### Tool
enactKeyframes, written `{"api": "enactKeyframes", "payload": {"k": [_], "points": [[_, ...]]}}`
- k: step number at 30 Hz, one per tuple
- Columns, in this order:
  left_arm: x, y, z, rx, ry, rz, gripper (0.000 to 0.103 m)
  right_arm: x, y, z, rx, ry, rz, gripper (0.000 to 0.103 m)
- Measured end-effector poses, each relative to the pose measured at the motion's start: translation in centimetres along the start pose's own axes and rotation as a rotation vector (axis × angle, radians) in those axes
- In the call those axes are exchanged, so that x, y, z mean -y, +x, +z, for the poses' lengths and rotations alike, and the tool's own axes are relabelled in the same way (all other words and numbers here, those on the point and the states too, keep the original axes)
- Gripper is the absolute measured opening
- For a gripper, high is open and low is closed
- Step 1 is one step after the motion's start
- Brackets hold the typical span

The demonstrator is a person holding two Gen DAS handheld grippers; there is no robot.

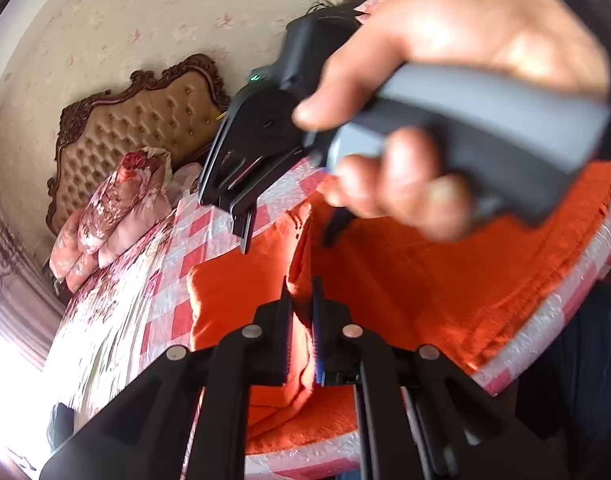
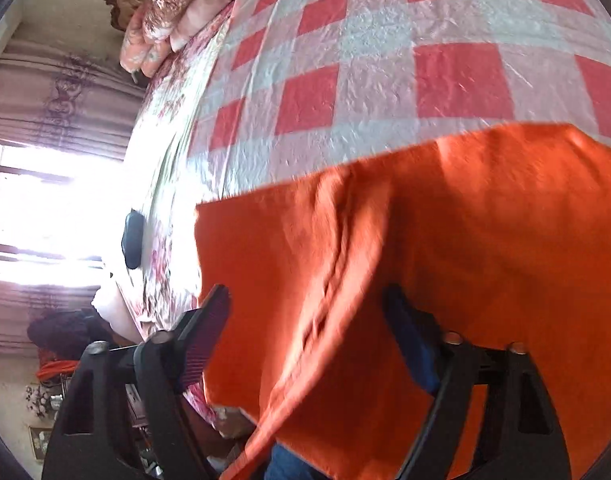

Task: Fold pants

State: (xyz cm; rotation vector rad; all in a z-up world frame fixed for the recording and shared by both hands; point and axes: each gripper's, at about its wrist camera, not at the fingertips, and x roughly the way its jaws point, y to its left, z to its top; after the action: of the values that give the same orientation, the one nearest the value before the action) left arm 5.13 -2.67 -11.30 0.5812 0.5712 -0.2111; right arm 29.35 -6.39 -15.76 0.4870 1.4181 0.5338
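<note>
Left gripper (image 1: 302, 304), lower centre: fingers clamped on a fold of the orange pants (image 1: 405, 280). Right gripper (image 2: 305, 312): fingers spread wide, pants between them. Pants lie on the checkered sheet (image 2: 385, 60) covering the bed; pillows (image 1: 105, 216) at upper left.

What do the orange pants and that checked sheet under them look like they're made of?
Orange pants: seemingly a soft, thick, matte fabric, perhaps fleece or knit; it drapes in rounded folds without shine. Checked sheet: probably thin plastic film or coated cloth; it looks crinkled and glossy with bright glints. The left gripper pinches a fold of the pants.
</note>
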Motion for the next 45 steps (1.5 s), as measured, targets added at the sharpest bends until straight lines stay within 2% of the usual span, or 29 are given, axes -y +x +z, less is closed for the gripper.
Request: {"api": "enactKeyframes", "payload": {"k": [1,2,3,6,8,11,14,17,19,24,26,30,34,39,45], "points": [[0.5,-0.2,-0.2,0.002,0.014,-0.007,0.008,0.0,0.1,0.1,0.007,-0.007,0.009,0.041],[1.0,-0.2,-0.2,0.001,0.028,-0.008,0.008,-0.1,0.3,0.1,0.012,-0.014,0.019,0.011],[1.5,-0.4,-0.2,0.005,0.042,-0.009,0.008,0.0,0.1,-0.1,0.029,-0.022,0.017,0.007],[2.6,-1.3,0.4,0.042,0.063,-0.026,0.008,0.5,-2.9,-1.1,0.103,-0.048,0.038,0.006],[3.9,-1.8,1.1,0.065,0.08,-0.069,0.008,1.1,-5.1,-1.9,0.155,-0.069,0.03,0.006],[6.6,-1.2,1.4,0.064,0.123,-0.125,0.008,3.5,-5.7,-2.2,0.15,-0.041,-0.005,0.006],[8.9,0.3,1.0,0.03,0.168,-0.156,0.008,5.9,-4.8,-2.4,0.13,0.012,-0.037,0.007],[9.1,0.2,0.9,0.015,0.167,-0.161,0.008,7.0,-5.0,-2.7,0.141,0.025,-0.007,0.007],[9.5,0.3,0.7,0.004,0.179,-0.158,0.008,7.4,-4.7,-2.6,0.131,0.033,-0.011,0.01],[10.9,-0.5,0.3,0.004,0.224,-0.14,0.008,7.0,-4.5,-2.2,0.143,0.011,-0.014,0.011],[11.1,-0.8,0.2,0.018,0.252,-0.121,0.008,6.6,-4.9,-2.2,0.153,-0.014,-0.038,0.007],[10.7,-1.5,0.3,0.044,0.278,-0.111,0.008,5.9,-6.8,-3.0,0.206,-0.046,-0.057,0.006],[11.4,-1.6,0.0,0.042,0.305,-0.129,0.008,6.9,-6.7,-3.5,0.196,-0.039,-0.082,0.007],[11.3,-1.7,-0.1,0.036,0.286,-0.15,0.008,7.4,-6.5,-3.9,0.199,-0.034,-0.082,0.007],[10.1,-1.3,0.4,0.012,0.196,-0.238,0.023,6.9,-6.2,-3.9,0.204,-0.067,-0.141,0.007]]}}
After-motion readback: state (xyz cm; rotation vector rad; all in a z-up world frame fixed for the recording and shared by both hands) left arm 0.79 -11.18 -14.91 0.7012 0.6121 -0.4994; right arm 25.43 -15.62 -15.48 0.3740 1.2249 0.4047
